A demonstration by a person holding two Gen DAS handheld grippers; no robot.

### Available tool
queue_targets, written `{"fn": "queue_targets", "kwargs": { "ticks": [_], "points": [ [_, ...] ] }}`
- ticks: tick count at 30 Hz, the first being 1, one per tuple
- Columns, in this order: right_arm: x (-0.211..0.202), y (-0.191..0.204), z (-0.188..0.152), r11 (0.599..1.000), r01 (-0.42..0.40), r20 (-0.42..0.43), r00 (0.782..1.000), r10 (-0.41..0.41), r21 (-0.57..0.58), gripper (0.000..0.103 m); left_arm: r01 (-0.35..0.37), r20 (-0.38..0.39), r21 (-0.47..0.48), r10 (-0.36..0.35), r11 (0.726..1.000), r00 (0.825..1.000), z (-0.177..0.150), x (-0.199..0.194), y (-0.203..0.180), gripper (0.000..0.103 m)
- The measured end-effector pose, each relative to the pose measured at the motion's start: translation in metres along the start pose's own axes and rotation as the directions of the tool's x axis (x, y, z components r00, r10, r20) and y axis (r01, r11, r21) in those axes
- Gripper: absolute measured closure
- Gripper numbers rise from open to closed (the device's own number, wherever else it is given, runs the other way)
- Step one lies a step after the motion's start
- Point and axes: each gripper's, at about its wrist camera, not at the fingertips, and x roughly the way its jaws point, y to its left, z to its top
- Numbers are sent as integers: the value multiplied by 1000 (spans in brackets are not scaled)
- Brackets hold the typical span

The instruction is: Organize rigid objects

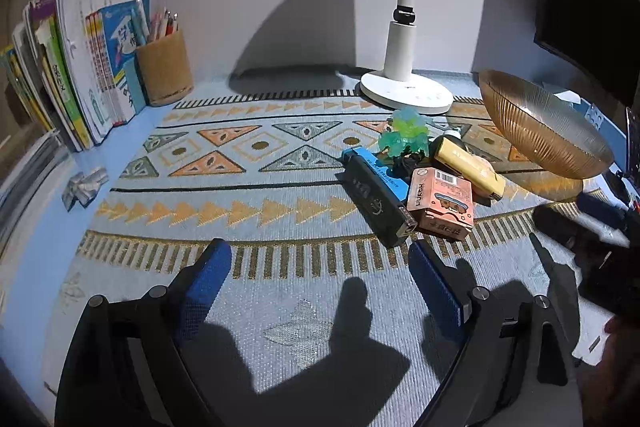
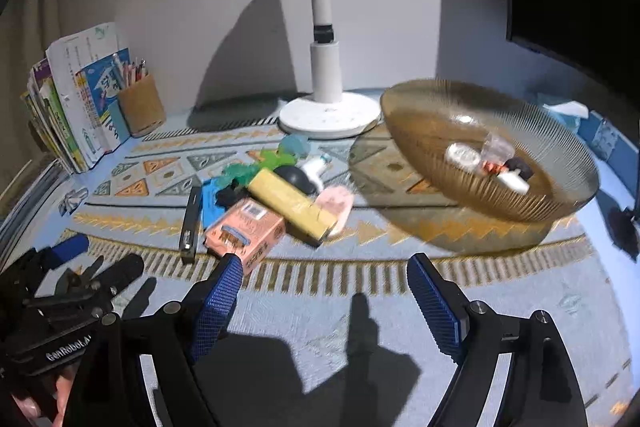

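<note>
A heap of small items lies on the patterned mat [image 1: 280,187]: a dark slim box [image 1: 374,205], a pink carton [image 1: 440,203], a yellow box [image 1: 468,163] and a green translucent toy [image 1: 406,133]. My left gripper [image 1: 320,259] hovers open just short of the dark box, with nothing between its fingers. In the right wrist view my right gripper [image 2: 326,275] is open too, and its left fingertip [image 2: 230,275] overlaps the pink carton [image 2: 244,233]. The amber ribbed bowl [image 2: 420,131] to the right holds several small items, among them a white jar [image 2: 464,155].
A white lamp base [image 1: 404,91] stands behind the heap. Books [image 1: 80,67] and a cork pen cup [image 1: 164,71] line the back left. A black rounded item [image 2: 296,177], a small white bottle [image 2: 316,167] and a pink soft piece [image 2: 336,205] are also in the heap.
</note>
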Motion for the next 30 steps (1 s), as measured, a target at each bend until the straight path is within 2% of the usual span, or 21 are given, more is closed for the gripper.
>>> {"fn": "queue_targets", "kwargs": {
  "ticks": [1, 3, 5, 11, 22, 30],
  "points": [
    [3, 2, -1, 1000, 17, -16, 1000, -17, -13, 20, 1, -5, -1, -1, 1000, 1000, 0, 1, 0, 14],
    [-1, 4, -2, 999, 25, 9, 1000, -25, -31, 19, 5, -16, -8, -5, 1000, 1000, 0, 3, 2, 14],
    [1, 6, -3, 999, 30, 4, 1000, -30, -37, 12, 11, -26, -18, -12, 1000, 1000, 0, 5, 4, 14],
    [4, 7, -3, 998, 37, -6, 999, -38, -41, 12, 5, -40, -50, -7, 999, 999, -2, 7, 8, 13],
    [4, 13, -4, 996, 57, -3, 998, -57, -76, 11, 6, -50, -53, -9, 999, 999, -1, 9, 9, 12],
    [4, 8, -2, 998, 43, -7, 999, -44, -46, 11, 9, -56, -58, -12, 998, 998, -1, 10, 11, 12]
  ]
}}
